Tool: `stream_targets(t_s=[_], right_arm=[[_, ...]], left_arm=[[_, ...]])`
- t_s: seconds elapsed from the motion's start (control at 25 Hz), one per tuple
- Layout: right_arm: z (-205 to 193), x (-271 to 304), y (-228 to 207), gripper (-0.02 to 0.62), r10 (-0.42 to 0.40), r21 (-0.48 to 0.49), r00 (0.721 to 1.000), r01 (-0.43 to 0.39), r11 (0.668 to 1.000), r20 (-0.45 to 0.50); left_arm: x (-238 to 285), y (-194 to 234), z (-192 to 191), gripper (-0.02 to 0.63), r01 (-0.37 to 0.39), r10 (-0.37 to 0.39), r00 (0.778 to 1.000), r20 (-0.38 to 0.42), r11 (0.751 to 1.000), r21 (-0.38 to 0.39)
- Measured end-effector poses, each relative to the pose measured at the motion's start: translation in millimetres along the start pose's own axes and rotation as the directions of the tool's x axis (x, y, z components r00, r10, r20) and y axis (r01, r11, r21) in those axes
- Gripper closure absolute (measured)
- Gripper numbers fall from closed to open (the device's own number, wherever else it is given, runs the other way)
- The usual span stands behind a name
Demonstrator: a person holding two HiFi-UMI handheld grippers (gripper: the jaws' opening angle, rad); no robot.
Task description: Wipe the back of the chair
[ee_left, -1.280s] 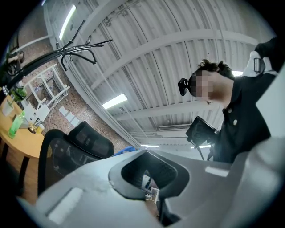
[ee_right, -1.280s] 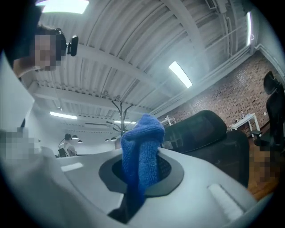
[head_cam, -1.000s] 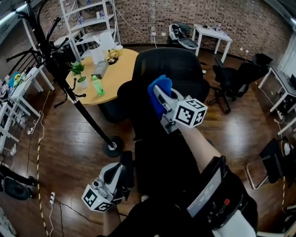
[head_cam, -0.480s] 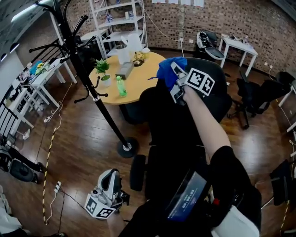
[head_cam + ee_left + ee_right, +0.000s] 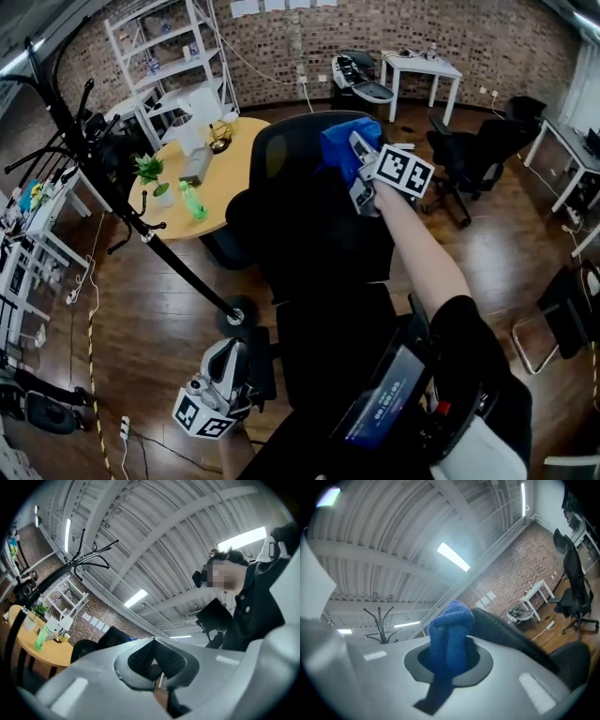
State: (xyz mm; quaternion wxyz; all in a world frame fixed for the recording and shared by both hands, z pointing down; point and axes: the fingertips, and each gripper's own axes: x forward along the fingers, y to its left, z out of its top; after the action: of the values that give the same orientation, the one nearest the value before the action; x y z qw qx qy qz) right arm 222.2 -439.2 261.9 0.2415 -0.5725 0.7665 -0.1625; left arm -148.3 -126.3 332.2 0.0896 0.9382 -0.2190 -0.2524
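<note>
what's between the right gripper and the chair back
The blue cloth, clamped in the right gripper, sits between it and the top of the chair back; head view shows this.

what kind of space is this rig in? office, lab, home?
Probably an open-plan office or studio: black swivel chairs, a white desk against a brick wall, and a round wooden table beside a white shelving unit.

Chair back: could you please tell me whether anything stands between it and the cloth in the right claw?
Nothing visible does. The right claw holds the cloth at the top edge of the chair back, with no object between them.
</note>
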Motion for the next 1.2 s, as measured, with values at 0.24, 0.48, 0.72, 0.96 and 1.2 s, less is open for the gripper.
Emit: stream_targets(t_s=[0.24, 0.48, 0.72, 0.96, 1.2], right_arm=[[24, -52, -24, 0.568, -0.051, -0.069, 0.998, 0.053, 0.996, 0.037], [70, -116, -58, 0.568, -0.217, -0.145, 0.964, 0.240, 0.960, 0.155], [103, -150, -26, 0.568, -0.148, -0.316, 0.936, 0.253, 0.914, 0.321], [12, -88, -30, 0.568, -0.195, -0.365, 0.977, 0.215, 0.906, 0.091], [-83, -21, 1, 0.568, -0.139, -0.350, 0.982, 0.086, 0.933, -0.130]], left_arm=[[26, -13, -14, 0.603, 0.106, -0.107, 0.994, -0.021, 0.993, -0.042], [31, -21, -19, 0.603, 0.141, -0.144, 0.989, -0.036, 0.988, -0.067], [26, -27, -18, 0.603, 0.137, -0.140, 0.990, -0.035, 0.988, -0.066], [5, -28, -11, 0.603, 0.085, -0.086, 0.996, -0.024, 0.995, -0.049], [-32, -22, 6, 0.603, -0.038, 0.038, 0.999, -0.001, 0.999, -0.012]])
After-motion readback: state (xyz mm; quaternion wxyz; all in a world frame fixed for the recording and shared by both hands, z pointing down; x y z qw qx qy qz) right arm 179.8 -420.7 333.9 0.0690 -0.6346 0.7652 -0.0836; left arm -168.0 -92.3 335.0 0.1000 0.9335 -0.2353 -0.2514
